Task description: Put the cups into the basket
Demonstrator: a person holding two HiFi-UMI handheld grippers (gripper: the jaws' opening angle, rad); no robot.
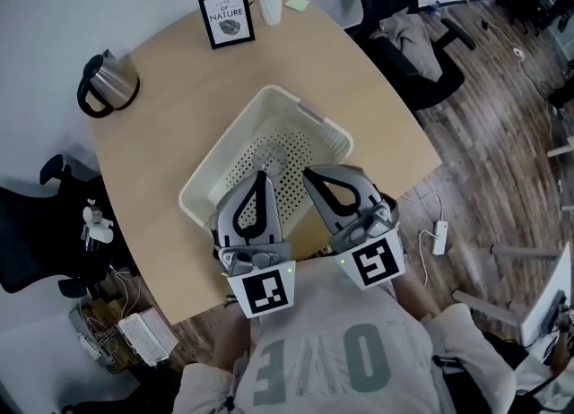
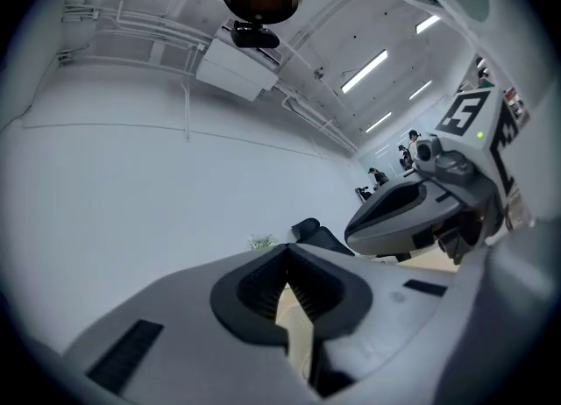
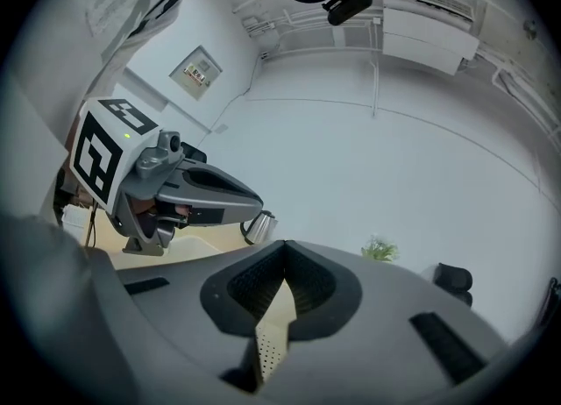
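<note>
Left gripper [image 1: 261, 173]: jaws shut tip to tip, nothing held. Its own view shows only a narrow slit behind the touching tips.
Right gripper [image 1: 309, 172]: jaws likewise brought together at the tips, nothing between them. A strip of perforated white plastic shows through the slit.
Gripper position: both are held side by side close to the person's chest. Their tips are over the near part of the basket [image 1: 224, 141] and point away from the body.
Basket: white and rectangular, set at an angle in the middle of the worktop [image 1: 161, 134]. Its perforated floor is visible beyond the gripper tips.
Kettle [image 1: 112, 83]: steel with a black handle, at the far left edge of the worktop, well apart from the basket.
Far edge: a framed print [image 1: 226, 17] stands just beside a white vase [image 1: 270, 0] with greenery, and a sticky note [image 1: 297, 4] lies near the vase.
</note>
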